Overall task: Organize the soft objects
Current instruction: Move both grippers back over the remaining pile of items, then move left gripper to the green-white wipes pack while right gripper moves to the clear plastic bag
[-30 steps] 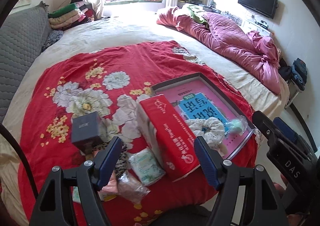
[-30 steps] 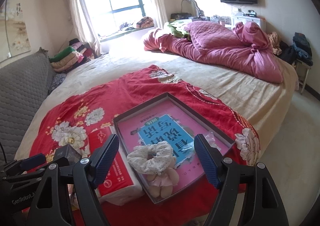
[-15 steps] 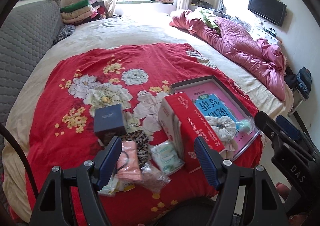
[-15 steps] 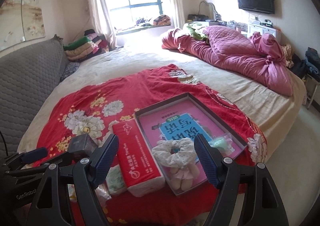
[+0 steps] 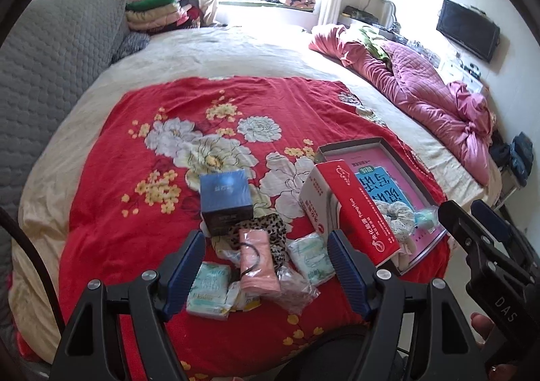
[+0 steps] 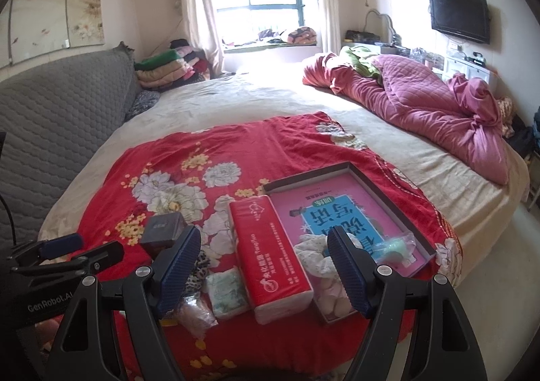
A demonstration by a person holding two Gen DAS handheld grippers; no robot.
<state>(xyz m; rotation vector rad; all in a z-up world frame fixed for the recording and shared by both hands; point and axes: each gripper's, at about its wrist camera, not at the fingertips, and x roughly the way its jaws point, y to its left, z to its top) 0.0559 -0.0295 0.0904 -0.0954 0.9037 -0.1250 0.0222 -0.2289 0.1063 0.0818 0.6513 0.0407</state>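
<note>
Nearest us, left gripper (image 5: 266, 266) and right gripper (image 6: 265, 266) both hang wide and empty above the red floral cloth (image 5: 135, 212); small soft packets (image 5: 209, 290) clustered below, tissue pack (image 6: 270, 256) beside the tray (image 6: 381, 192) beyond.

A wrinkled red floral cotton bedspread (image 5: 141, 198), a glossy red plastic-wrapped tissue pack (image 6: 270, 256) and ribbed blue rubber fingers (image 5: 184, 271) are seen.
</note>
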